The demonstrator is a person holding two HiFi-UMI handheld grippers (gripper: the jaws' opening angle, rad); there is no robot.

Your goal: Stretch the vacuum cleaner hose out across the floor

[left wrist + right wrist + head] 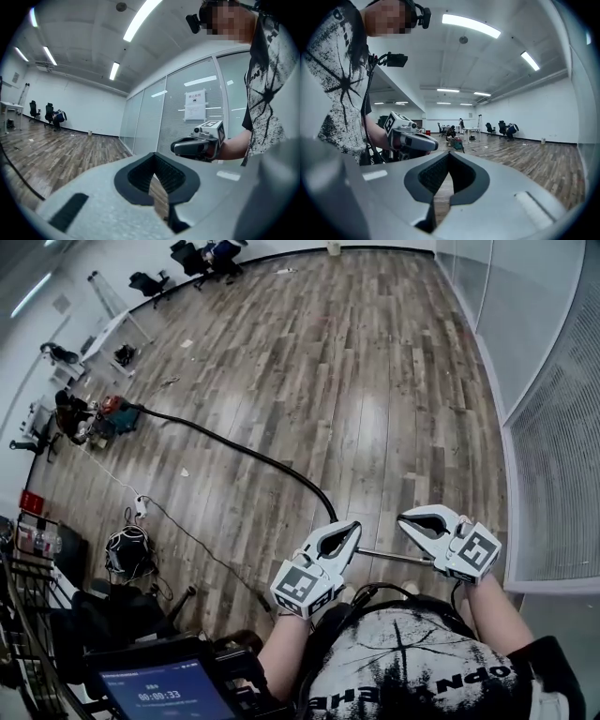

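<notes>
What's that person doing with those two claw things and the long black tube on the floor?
A person is holding one claw in each hand, the left claw and the right claw, out in front of them. Both claws are shut and neither has anything in it. The black vacuum hose lies on the wooden floor, curving from what looks like the vacuum cleaner by the far left wall to just in front of the left claw.
</notes>
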